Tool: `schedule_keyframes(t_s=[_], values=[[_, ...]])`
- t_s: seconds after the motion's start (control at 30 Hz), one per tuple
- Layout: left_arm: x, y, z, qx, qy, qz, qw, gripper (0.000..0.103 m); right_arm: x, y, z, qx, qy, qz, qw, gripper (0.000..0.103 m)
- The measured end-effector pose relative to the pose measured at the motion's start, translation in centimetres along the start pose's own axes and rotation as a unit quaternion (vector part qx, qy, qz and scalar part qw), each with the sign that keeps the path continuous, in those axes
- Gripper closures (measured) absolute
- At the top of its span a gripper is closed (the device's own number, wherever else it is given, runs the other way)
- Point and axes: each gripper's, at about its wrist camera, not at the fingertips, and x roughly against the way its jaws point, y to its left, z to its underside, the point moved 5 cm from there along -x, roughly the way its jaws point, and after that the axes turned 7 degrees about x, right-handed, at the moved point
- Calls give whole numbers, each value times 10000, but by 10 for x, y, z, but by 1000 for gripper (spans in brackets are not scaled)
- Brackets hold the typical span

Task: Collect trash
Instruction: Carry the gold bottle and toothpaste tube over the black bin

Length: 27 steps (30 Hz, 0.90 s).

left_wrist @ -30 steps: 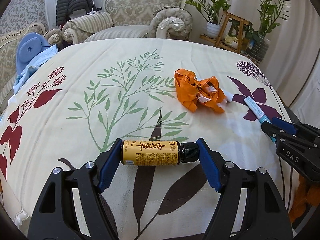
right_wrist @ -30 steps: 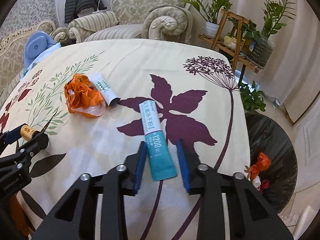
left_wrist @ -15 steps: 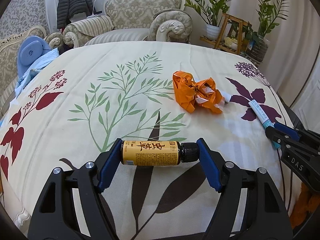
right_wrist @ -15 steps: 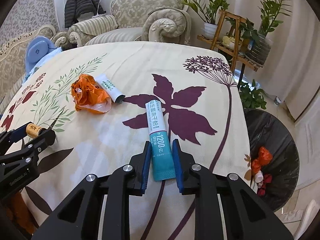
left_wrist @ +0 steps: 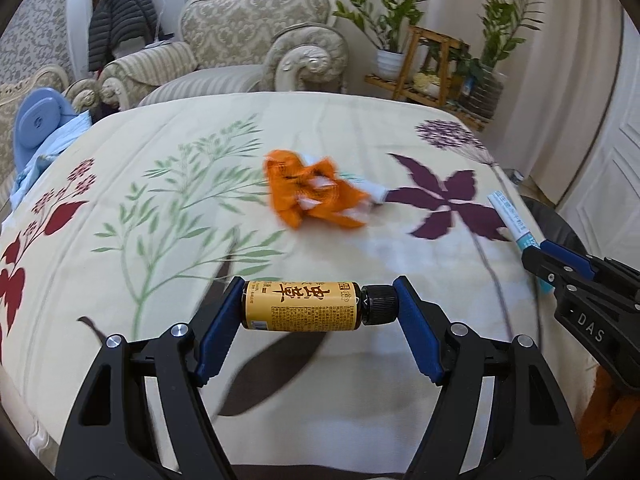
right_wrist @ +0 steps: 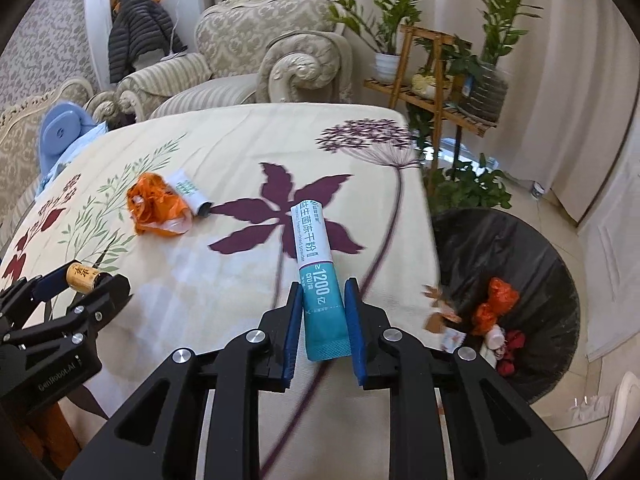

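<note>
My left gripper [left_wrist: 318,306] is shut on a small yellow bottle [left_wrist: 300,306] with a black cap, held end to end above the tablecloth. It also shows in the right wrist view [right_wrist: 82,277]. My right gripper [right_wrist: 323,300] is shut on a white and teal tube [right_wrist: 316,268], lifted off the table and pointing away; the tube also shows in the left wrist view [left_wrist: 514,220]. A crumpled orange bag [left_wrist: 312,194] and a small white tube [right_wrist: 190,194] lie on the table.
A black-lined trash bin [right_wrist: 520,264] with some trash inside stands on the floor right of the table. The table [left_wrist: 160,240] has a floral cloth. Armchairs [left_wrist: 248,48] and plant stands [right_wrist: 436,80] are behind it.
My right gripper closed on the teal tube and lifted it off the table. My left gripper rose with the bottle still held.
</note>
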Motion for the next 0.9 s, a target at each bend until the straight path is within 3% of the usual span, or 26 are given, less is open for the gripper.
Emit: schedule_keyframes(t_s=[0.5, 0.9], values=[[-4, -98, -6, -574, -134, 572, 9966, 31, 20, -92, 16, -676, -228, 702, 9950, 80], [-23, -179, -11, -1026, -86, 931, 9903, 31, 21, -149, 24, -1046, -255, 1028, 9889, 80]])
